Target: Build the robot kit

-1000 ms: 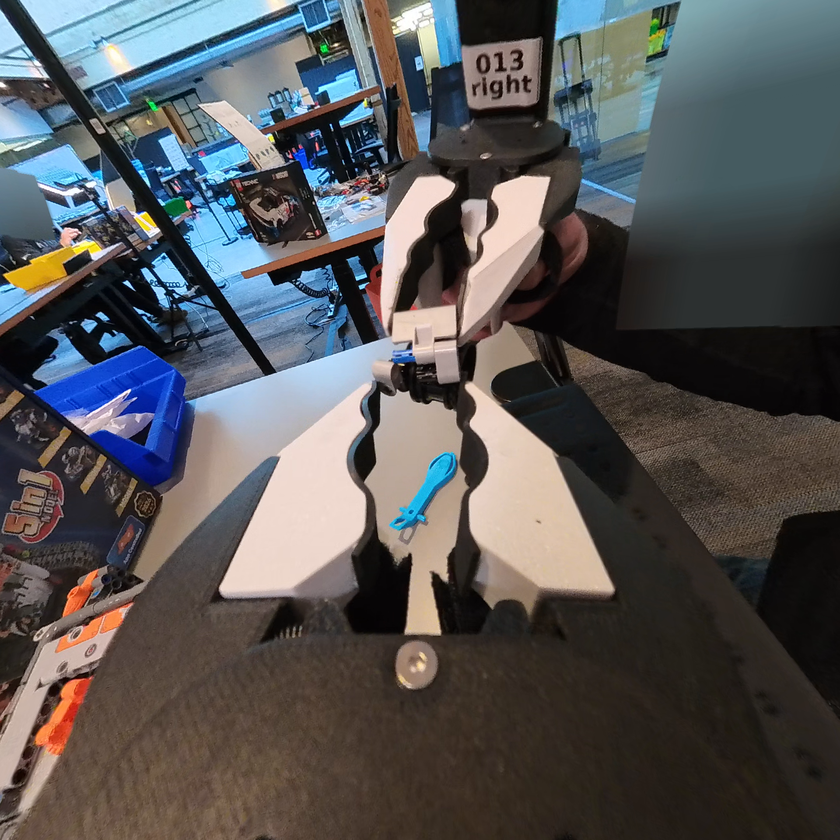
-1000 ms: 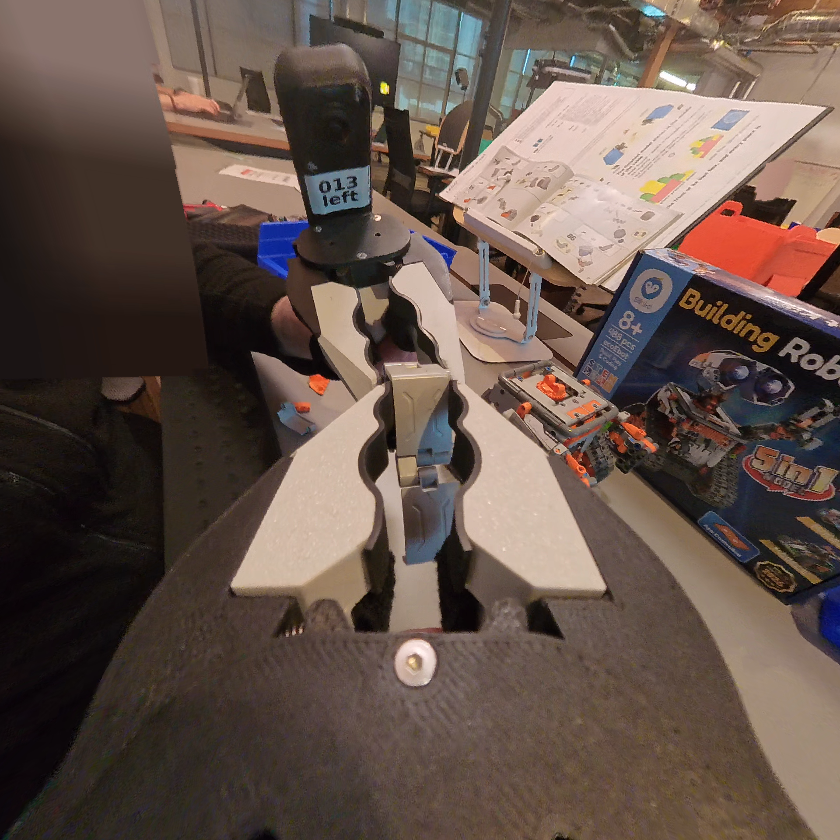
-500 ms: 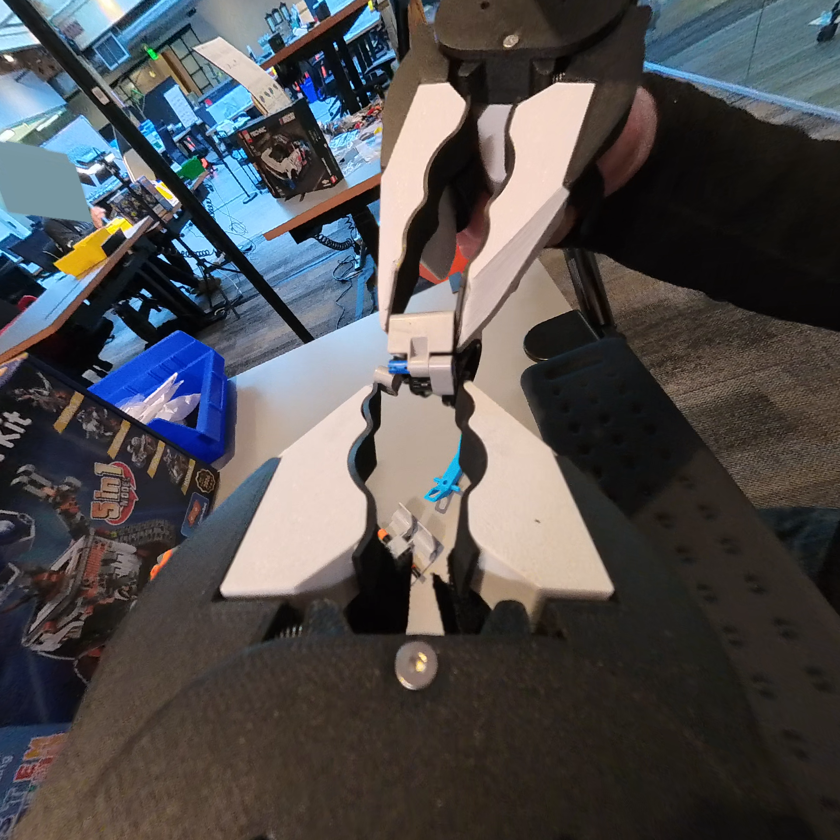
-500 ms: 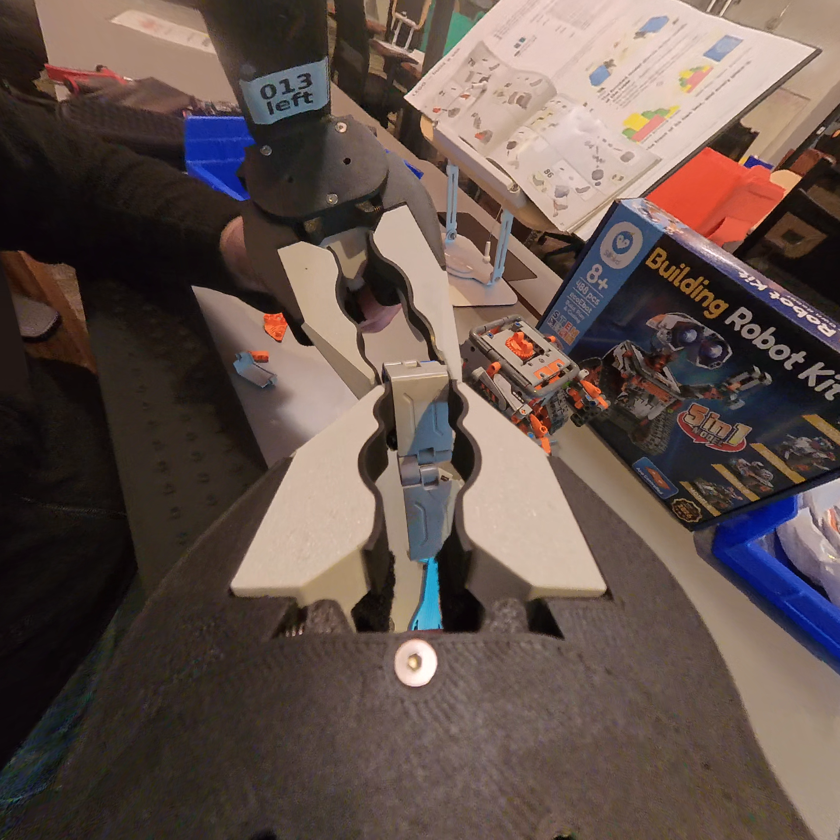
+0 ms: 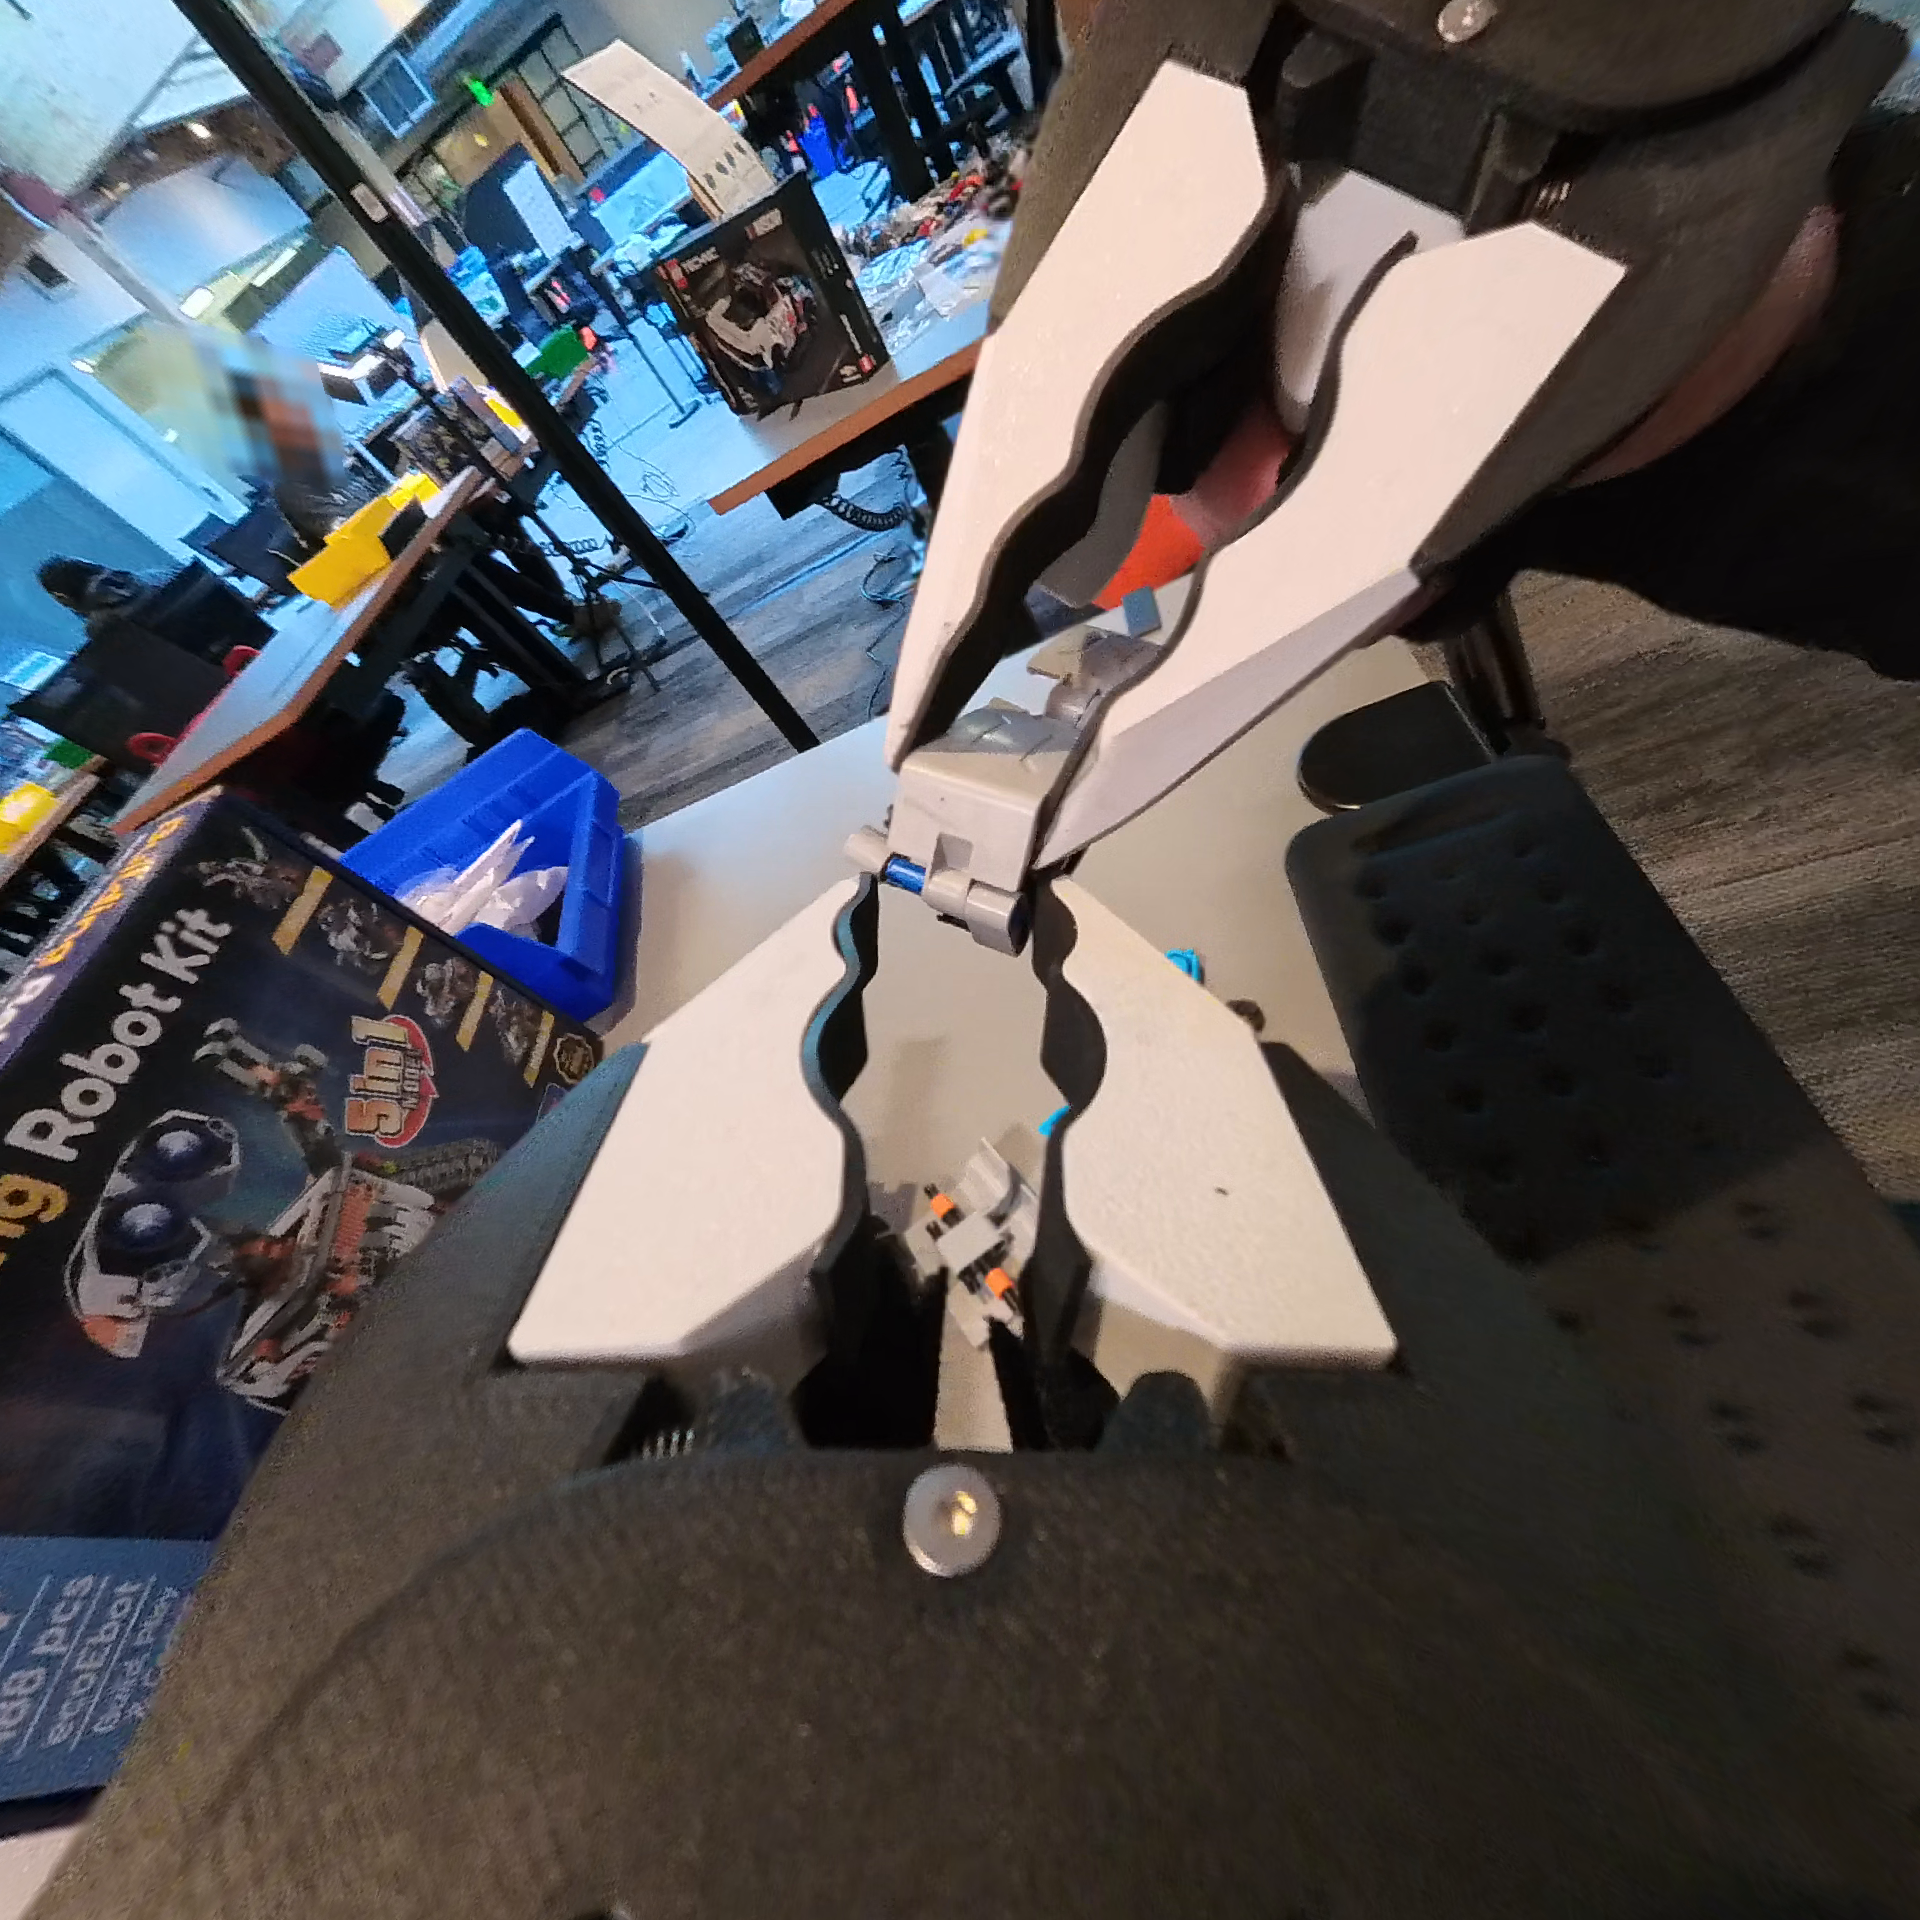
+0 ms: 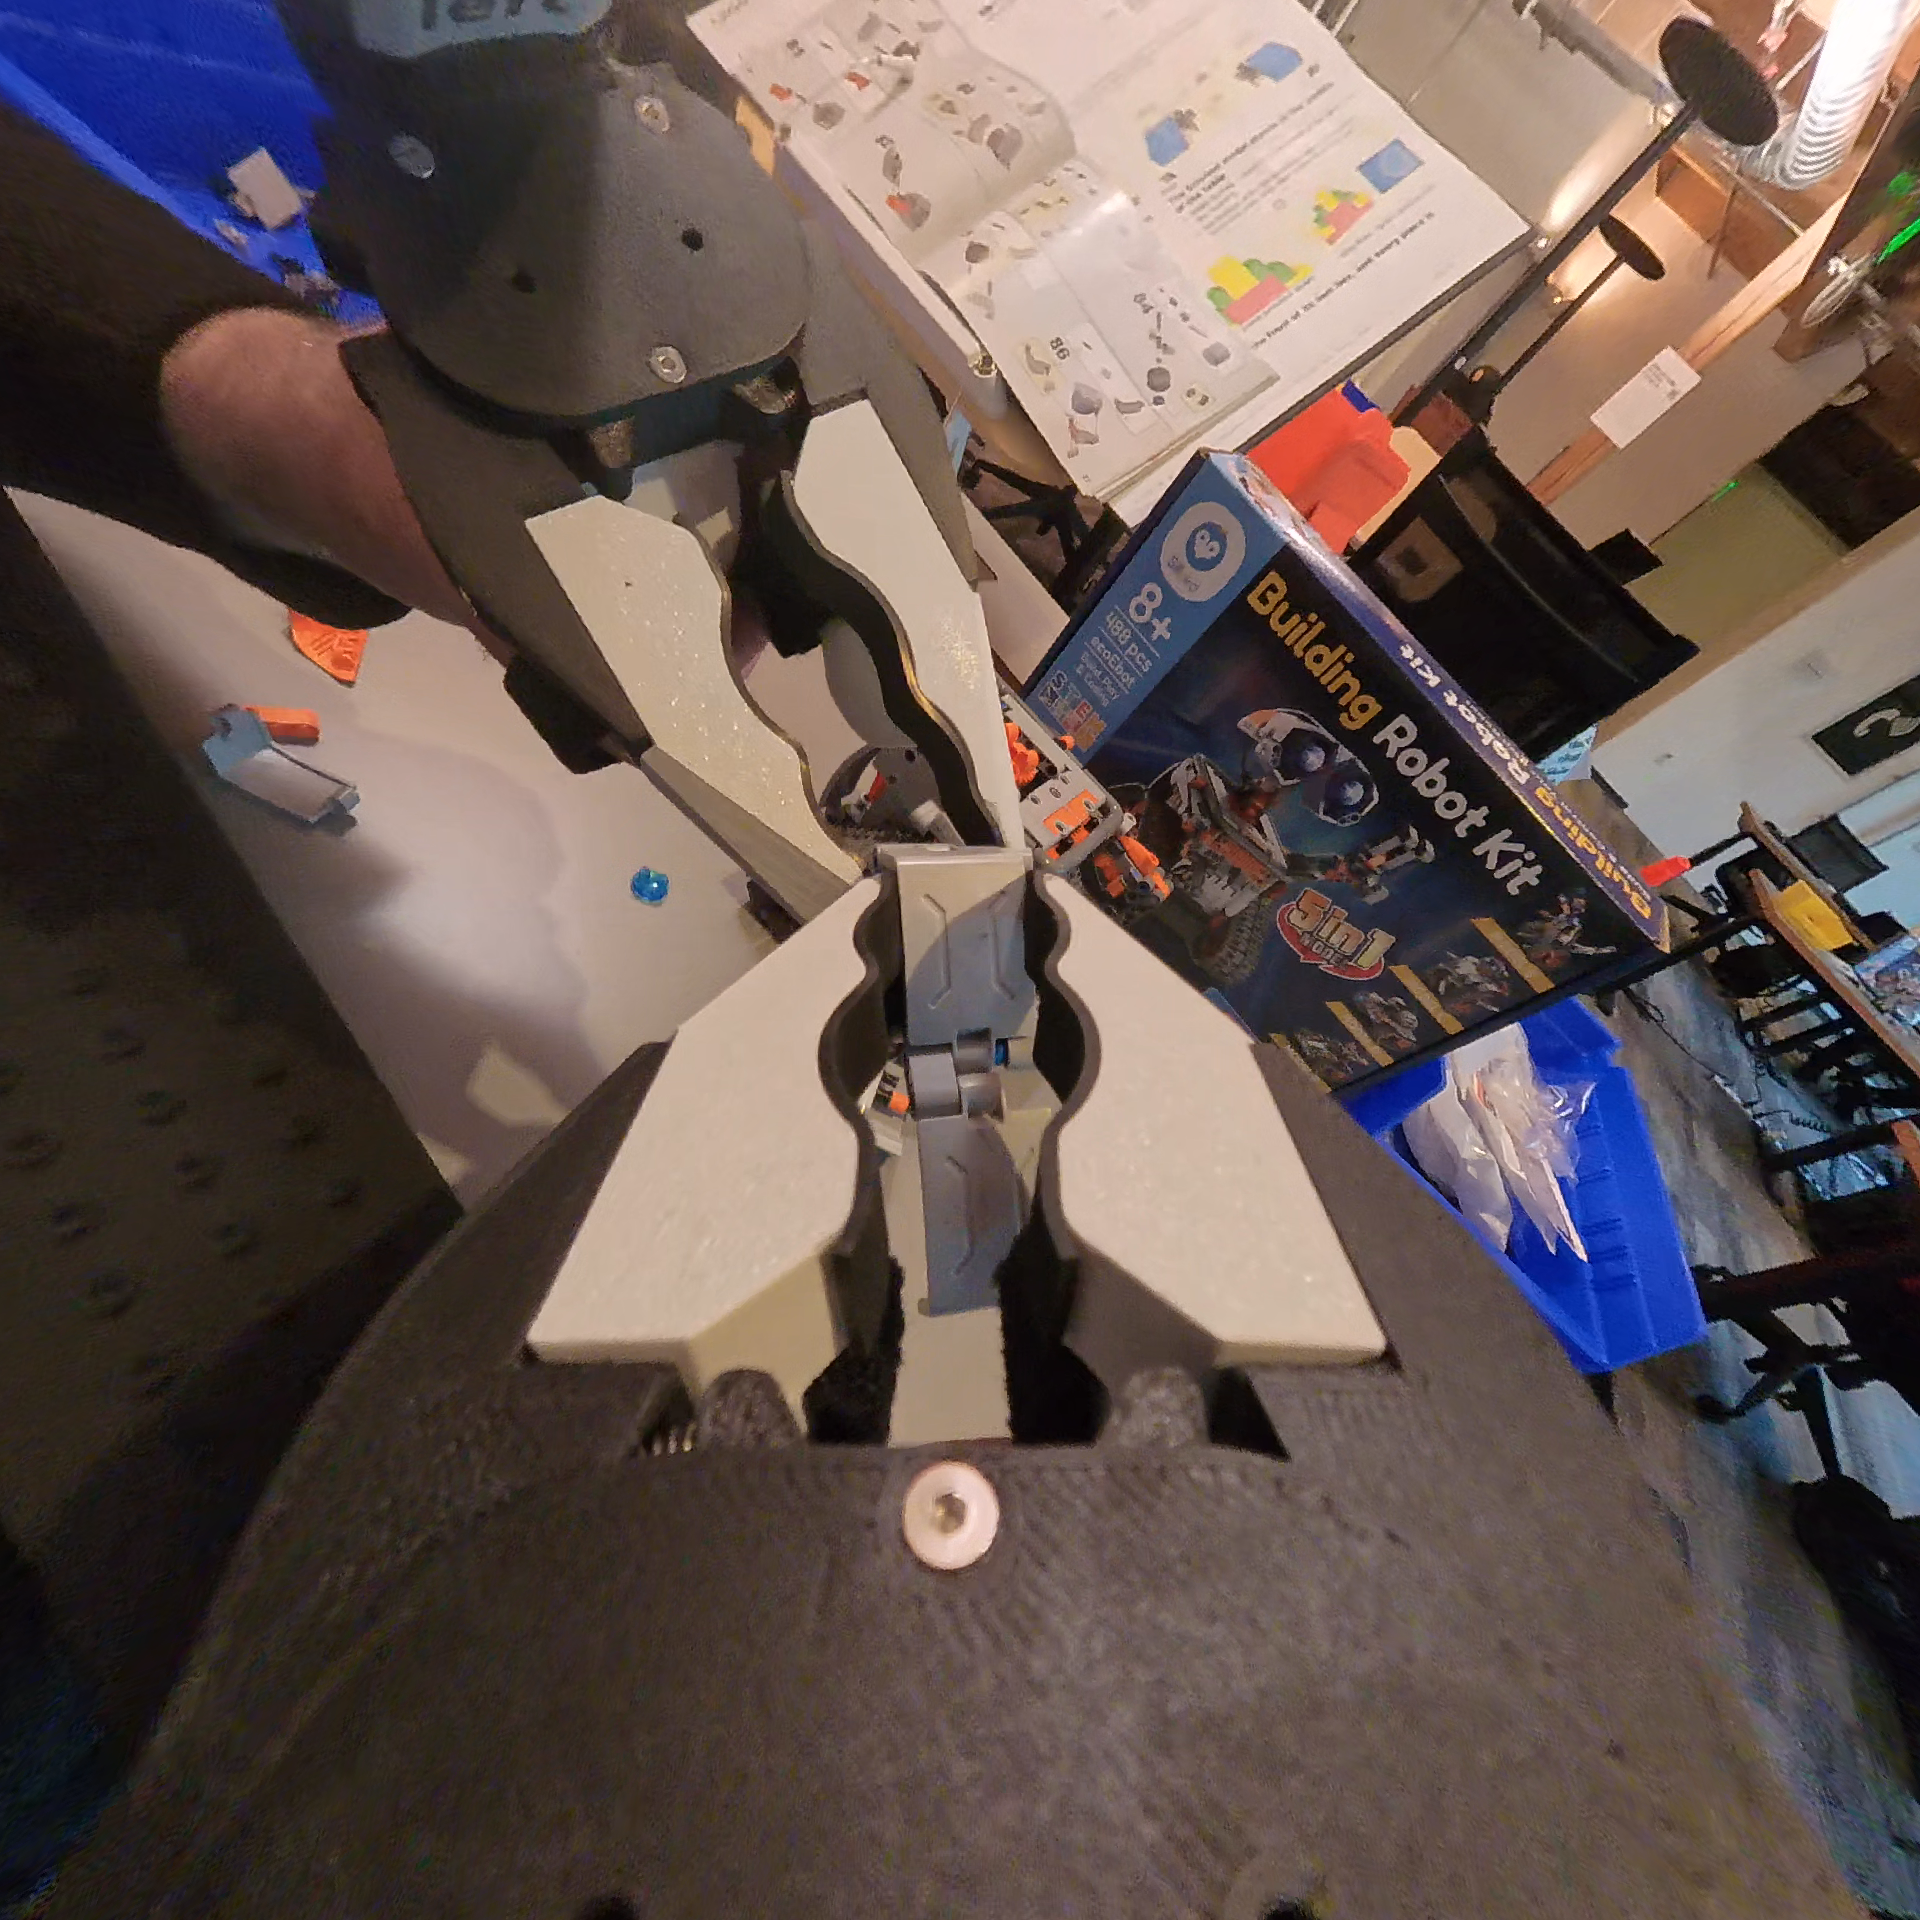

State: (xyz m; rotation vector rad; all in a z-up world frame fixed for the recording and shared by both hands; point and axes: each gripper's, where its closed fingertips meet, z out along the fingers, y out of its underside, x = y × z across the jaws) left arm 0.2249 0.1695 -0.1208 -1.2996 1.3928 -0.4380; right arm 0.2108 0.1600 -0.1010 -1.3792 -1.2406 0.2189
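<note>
Nearer now, right gripper (image 6: 956, 883) clamping hinged grey piece (image 6: 961, 1039); kit model (image 6: 1070, 821) visible only rightward.

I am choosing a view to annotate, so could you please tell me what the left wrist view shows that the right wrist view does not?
Only the left wrist view: a small grey piece with orange pins beneath the left gripper.

Only the right wrist view: the open instruction booklet and a round blue stud.

Both: the right gripper shut on the grey hinged piece, the kit box and the blue bin.
</note>
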